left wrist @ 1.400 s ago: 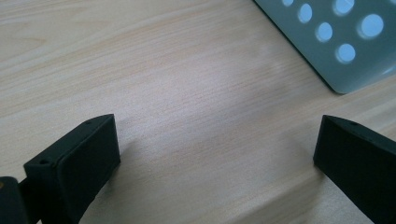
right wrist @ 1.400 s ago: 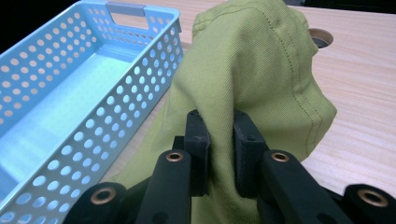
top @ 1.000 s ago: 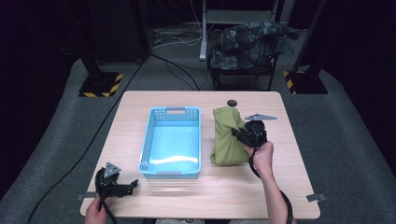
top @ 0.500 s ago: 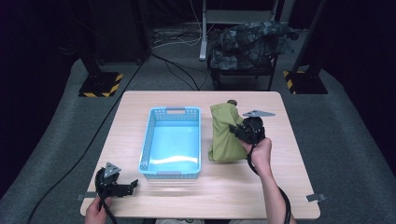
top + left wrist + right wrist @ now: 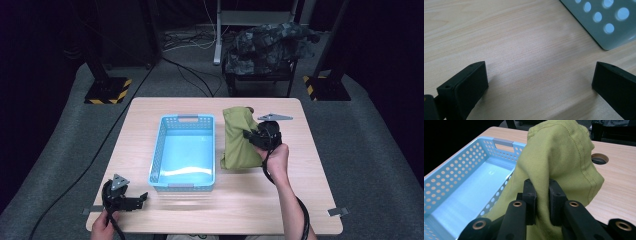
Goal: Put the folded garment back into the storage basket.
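An olive-green cloth (image 5: 239, 137) (image 5: 559, 160) lies folded to the right of a light blue perforated basket (image 5: 160, 155) (image 5: 454, 182) on the wooden table. My right gripper (image 5: 254, 136) (image 5: 543, 195) is shut on a fold of the cloth and lifts that part off the table. The cloth's lower end still rests on the wood. My left gripper (image 5: 140, 199) (image 5: 539, 82) rests open near the table's front left corner, nothing between its fingers. A corner of the basket (image 5: 604, 22) shows ahead of it in the left gripper view.
A round cable hole (image 5: 599, 158) is in the table top behind the cloth. A chair with a camouflage jacket (image 5: 270, 45) stands beyond the far edge. Stands with yellow-black bases (image 5: 107, 90) flank the table. Bare wood (image 5: 240, 200) lies in front of the basket.
The right gripper has drawn the cloth slightly toward the basket, and the raised fold has changed shape. The left gripper has stayed in place.
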